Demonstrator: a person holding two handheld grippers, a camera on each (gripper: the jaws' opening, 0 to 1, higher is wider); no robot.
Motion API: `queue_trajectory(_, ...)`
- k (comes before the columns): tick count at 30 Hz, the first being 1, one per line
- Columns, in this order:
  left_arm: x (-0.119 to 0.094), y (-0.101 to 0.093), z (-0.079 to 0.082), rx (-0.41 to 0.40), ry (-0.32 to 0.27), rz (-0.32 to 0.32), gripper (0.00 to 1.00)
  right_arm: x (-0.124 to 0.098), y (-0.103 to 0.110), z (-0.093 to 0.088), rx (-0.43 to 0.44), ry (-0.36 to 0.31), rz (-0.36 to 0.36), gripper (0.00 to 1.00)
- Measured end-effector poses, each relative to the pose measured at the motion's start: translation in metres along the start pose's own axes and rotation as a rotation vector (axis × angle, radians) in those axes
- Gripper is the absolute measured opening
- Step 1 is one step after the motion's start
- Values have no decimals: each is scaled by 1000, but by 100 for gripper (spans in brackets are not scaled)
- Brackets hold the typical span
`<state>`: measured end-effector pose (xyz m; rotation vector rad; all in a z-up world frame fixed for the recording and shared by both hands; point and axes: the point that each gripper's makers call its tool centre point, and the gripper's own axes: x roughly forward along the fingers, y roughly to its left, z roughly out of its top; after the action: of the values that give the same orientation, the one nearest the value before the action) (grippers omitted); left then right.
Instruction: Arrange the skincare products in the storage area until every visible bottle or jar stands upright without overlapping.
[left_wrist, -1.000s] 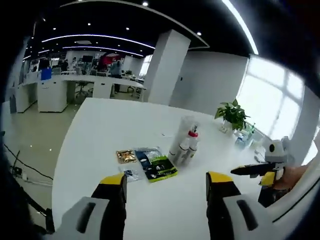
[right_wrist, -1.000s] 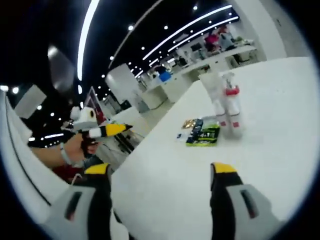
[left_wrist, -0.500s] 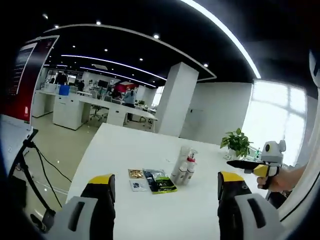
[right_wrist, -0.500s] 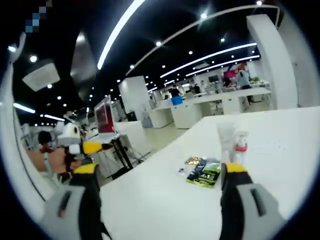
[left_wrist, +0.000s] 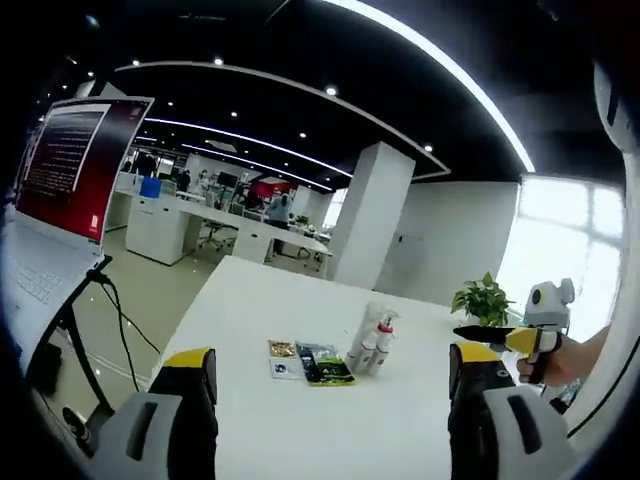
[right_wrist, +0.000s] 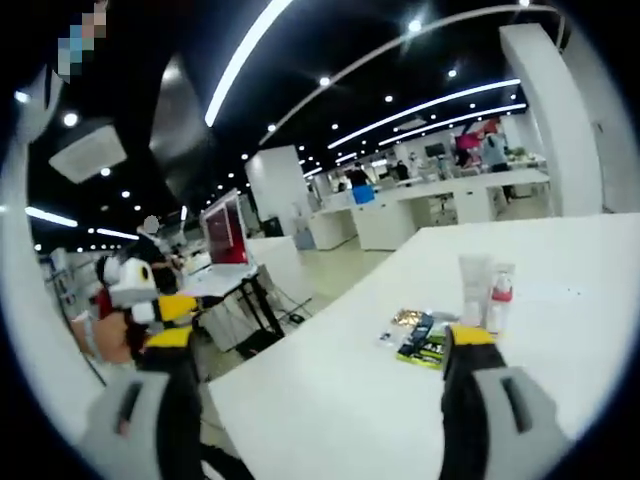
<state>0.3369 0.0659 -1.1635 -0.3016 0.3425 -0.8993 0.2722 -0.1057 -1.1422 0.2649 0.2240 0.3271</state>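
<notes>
**Both tongs raised and released above the bench**

The left tongs (left_wrist: 330, 375) and right tongs (right_wrist: 320, 355) gape wide, grasping nothing. Since a second ago both have pulled back from the white bench (left_wrist: 300, 420). Mid-bench, flat sachets (left_wrist: 310, 362) lie just beside upright bottles (left_wrist: 370, 340); their labels are unreadable. Beyond, a potted plant (left_wrist: 483, 298) stands near the far edge.

White surface (left_wrist: 300, 420): upright bottles (left_wrist: 368, 340) clustered beside flat sachets (left_wrist: 310, 362); left claw (left_wrist: 335, 405) wide apart; right claw (left_wrist: 500, 335) hovering at right.
</notes>
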Motion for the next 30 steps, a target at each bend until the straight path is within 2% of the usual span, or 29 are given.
queue_trajectory(3,-2,-2,-4,-14,13,-2,100,11,3,3,-3,11,9,99)
queue_trajectory(4,-4,-4,-8,-19,42,-18,100,16,5,3,4,18,13,99)
queue_trajectory(9,-12,-1,-15,21,89,-23,100,27,8,-5,8,40,30,99)
queue_trajectory(12,-12,5,-26,5,131,-16,100,28,5,-20,36,60,20,99)
queue_trajectory(15,-11,6,-31,4,149,-26,100,27,0,-29,53,67,6,99)
queue_trajectory(17,-7,6,-39,0,189,-47,100,23,-7,-38,61,74,-23,99)
queue_trajectory(19,-2,1,-41,11,217,-75,100,20,-13,-38,80,61,-52,99)
queue_trajectory(21,3,-3,-36,42,202,-97,100,17,-15,-36,77,48,-71,99)
queue_trajectory(25,14,-9,-30,53,210,-129,100,12,-19,-29,76,32,-103,99)
queue_trajectory(30,27,-15,-8,77,168,-166,99,7,-19,-2,48,-21,-132,99)
